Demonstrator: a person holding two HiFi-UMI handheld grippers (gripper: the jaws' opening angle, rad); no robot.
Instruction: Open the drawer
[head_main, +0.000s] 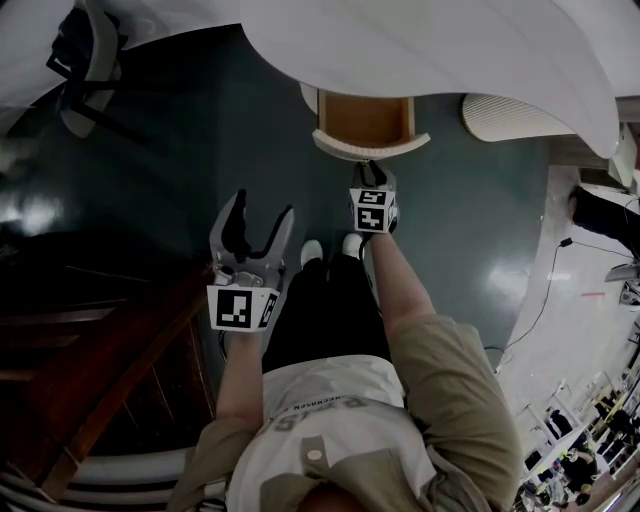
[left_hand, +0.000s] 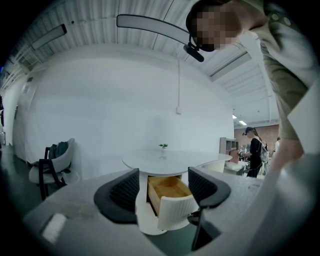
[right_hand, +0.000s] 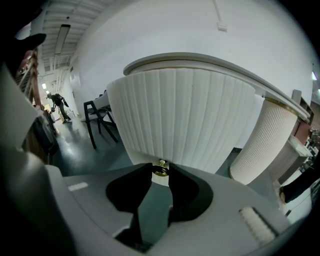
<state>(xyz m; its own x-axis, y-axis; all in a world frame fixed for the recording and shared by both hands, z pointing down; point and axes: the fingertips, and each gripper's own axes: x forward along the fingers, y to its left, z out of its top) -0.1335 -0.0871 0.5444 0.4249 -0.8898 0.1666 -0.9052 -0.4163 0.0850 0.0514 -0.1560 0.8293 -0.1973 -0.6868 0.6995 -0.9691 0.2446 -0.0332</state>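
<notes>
From where I stand, the drawer (head_main: 365, 122) juts open at twelve o'clock under the table (head_main: 450, 50), with the right gripper (head_main: 373, 172) clamped on its brass knob (right_hand: 160, 170) and the left gripper (head_main: 258, 222), at its eight o'clock, spread wide and empty, while the shirt (head_main: 320, 410) print is unreadable.

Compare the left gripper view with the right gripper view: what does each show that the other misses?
Left gripper view only: the drawer's wooden inside, a small plant on the tabletop, and the left gripper, open and empty. Right gripper view only: the right gripper shut on the brass knob. Both: the ribbed white drawer front beneath the tabletop.
</notes>
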